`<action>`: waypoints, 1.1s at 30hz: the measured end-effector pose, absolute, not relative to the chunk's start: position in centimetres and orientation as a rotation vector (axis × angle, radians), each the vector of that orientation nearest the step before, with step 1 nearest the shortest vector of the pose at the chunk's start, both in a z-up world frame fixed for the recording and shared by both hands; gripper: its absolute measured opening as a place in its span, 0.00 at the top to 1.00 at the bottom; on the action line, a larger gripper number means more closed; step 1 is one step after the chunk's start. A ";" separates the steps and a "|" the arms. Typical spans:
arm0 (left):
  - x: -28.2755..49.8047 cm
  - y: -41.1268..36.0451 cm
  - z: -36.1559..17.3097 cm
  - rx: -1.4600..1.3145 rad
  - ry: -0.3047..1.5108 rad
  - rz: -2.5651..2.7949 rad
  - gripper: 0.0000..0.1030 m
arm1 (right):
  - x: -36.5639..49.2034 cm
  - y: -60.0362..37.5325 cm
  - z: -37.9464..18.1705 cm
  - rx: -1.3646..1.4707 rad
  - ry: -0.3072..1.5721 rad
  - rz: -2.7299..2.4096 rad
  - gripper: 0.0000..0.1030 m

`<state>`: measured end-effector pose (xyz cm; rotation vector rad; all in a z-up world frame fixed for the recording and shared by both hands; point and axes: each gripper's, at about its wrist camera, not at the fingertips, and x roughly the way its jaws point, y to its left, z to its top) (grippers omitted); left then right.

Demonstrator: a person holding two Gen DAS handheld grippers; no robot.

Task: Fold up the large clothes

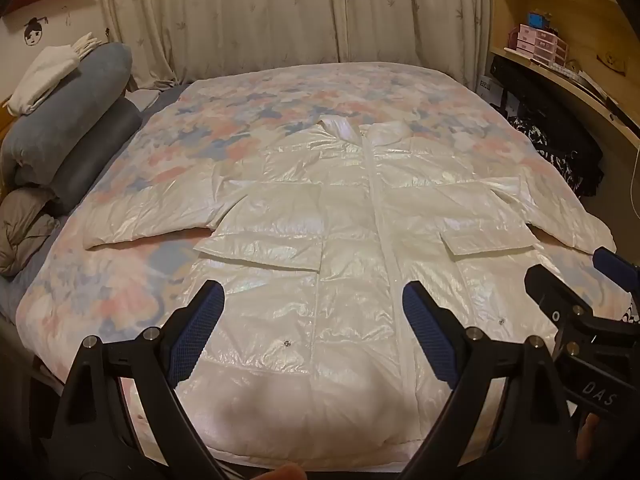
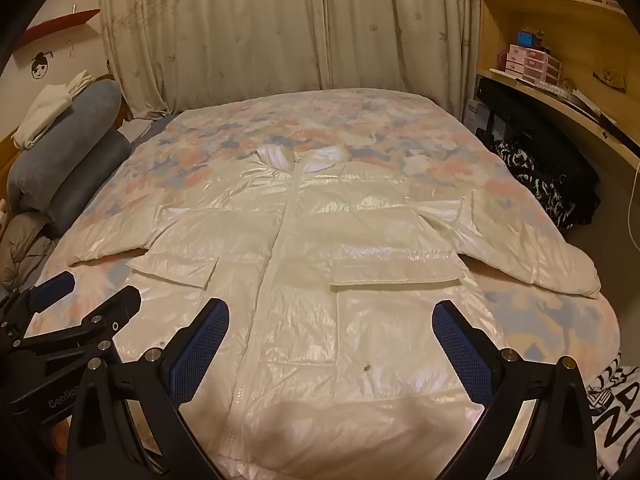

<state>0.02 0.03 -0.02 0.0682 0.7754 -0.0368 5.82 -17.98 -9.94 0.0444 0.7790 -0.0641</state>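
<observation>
A shiny white puffer jacket (image 1: 352, 216) lies flat and zipped, front up, on the bed, collar toward the curtains and hem toward me. Both sleeves are spread out to the sides. It also shows in the right wrist view (image 2: 320, 264). My left gripper (image 1: 312, 300) is open and empty, hovering above the hem's left half. My right gripper (image 2: 330, 320) is open and empty above the hem's right half. The right gripper shows at the right edge of the left wrist view (image 1: 576, 276), and the left gripper at the left edge of the right wrist view (image 2: 88, 288).
The bed carries a floral quilt (image 1: 168, 184). Grey bolsters and folded white cloth (image 1: 68, 120) are stacked at its left. Cream curtains (image 1: 280, 16) hang behind. A wooden desk and shelves (image 1: 568, 64) with dark clothes (image 1: 560, 152) stand at the right.
</observation>
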 end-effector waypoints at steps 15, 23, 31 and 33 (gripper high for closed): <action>0.2 0.1 -0.5 0.061 0.778 -0.052 0.13 | 5.9 -18.0 -10.0 0.044 0.780 -0.065 0.01; -0.5 -0.4 0.0 0.070 0.767 -0.058 0.13 | 5.9 -18.0 -10.0 0.044 0.782 -0.065 0.00; -0.9 -0.5 0.2 0.069 0.769 -0.064 0.13 | 5.7 -18.1 -10.1 0.045 0.784 -0.064 0.01; -1.0 -0.6 0.2 0.069 0.771 -0.066 0.13 | 5.7 -18.2 -10.1 0.045 0.783 -0.064 0.00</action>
